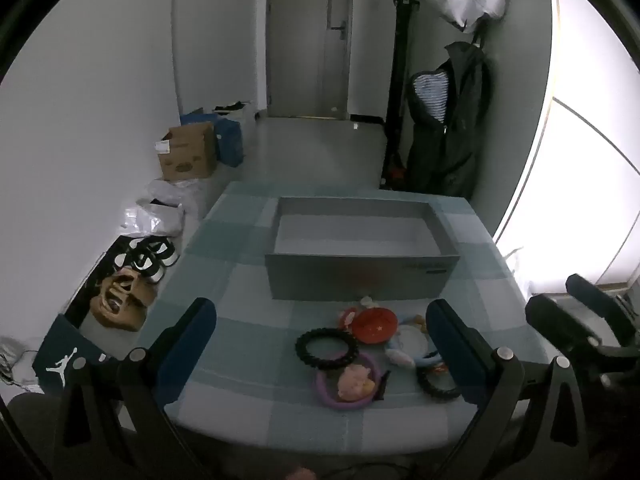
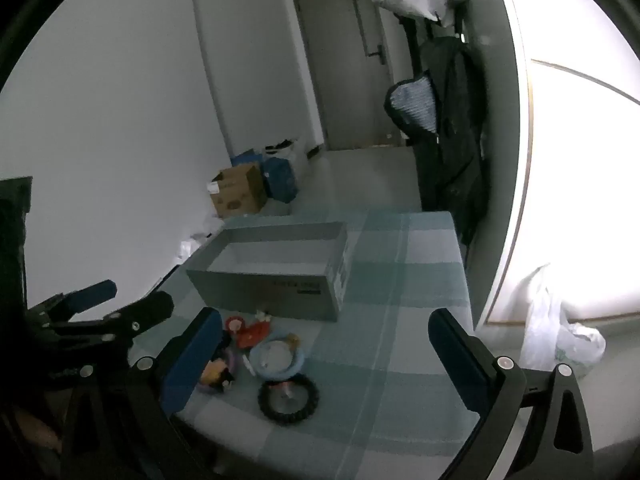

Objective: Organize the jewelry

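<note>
Two grippers hover over a table (image 1: 248, 336) with a checked cloth, the left gripper (image 1: 320, 340) and the right gripper (image 2: 324, 356) both with jaws spread wide and nothing between them. Several pieces of jewelry lie in a loose cluster near the table's front edge: a black beaded ring (image 1: 326, 347), a purple ring (image 1: 347, 383), a red piece (image 1: 376, 325) and a pale blue ring (image 2: 277, 357). Just behind the cluster stands an open grey box (image 1: 360, 276), its inside bare.

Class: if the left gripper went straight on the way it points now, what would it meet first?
Probably the jewelry pile: the open left gripper frames the black ring lying before the grey box. Depth is unclear.
</note>
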A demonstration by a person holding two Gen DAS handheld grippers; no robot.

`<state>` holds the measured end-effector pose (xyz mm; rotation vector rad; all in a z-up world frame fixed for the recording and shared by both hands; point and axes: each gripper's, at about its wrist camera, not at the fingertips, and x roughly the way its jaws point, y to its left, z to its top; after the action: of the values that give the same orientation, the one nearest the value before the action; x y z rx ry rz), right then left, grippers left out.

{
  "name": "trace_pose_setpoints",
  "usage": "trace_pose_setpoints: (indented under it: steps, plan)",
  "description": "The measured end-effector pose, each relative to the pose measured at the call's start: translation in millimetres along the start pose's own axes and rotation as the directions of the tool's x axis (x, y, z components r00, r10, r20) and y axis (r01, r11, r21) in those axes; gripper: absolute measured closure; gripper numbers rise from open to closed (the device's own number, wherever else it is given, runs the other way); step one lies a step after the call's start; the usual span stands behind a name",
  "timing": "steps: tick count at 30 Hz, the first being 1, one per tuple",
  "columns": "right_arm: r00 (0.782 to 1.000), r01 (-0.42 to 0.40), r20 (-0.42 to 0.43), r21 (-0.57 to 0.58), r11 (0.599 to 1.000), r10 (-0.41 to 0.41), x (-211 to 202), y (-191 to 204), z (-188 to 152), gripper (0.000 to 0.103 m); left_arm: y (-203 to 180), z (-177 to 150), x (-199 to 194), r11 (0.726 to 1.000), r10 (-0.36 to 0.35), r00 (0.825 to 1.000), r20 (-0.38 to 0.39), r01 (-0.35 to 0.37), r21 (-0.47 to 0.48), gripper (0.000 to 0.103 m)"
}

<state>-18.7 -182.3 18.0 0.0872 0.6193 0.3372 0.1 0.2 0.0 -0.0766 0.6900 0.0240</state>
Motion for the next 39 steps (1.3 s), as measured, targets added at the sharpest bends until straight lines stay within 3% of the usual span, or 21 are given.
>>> trace_pose_setpoints:
  steps: [11, 18, 23, 39]
  plan:
    - [1.0, 0.005, 0.022, 0.005, 1.0, -0.005, 0.3, -5.2, 8.0, 0.0, 5.4, -1.5, 5.0, 1.0, 0.022, 0.999, -0.029, -0.022, 0.008, 0.001]
    - [1.0, -0.001, 0.005, 0.024, 1.0, 0.0, 7.4, -7.0, 4.2, 0.0, 14.6, -3.2, 10.7, 1.0, 0.001, 0.999, -0.043, -0.002, -0.02, 0.001]
    - [1.0, -0.005, 0.003, 0.018, 1.0, 0.005, 10.1, -6.3, 4.7, 0.0, 20.4, -6.5, 15.8, 0.998, -0.051, 0.995, -0.086, 0.048, -0.042, 0.001]
    - [1.0, -0.022, 0.015, 0.036, 0.999, 0.022, 10.0, -8.1, 4.8, 0.0, 15.8, -9.6, 19.9, 0.999, -0.044, 0.994, -0.098, 0.041, -0.029, 0.001]
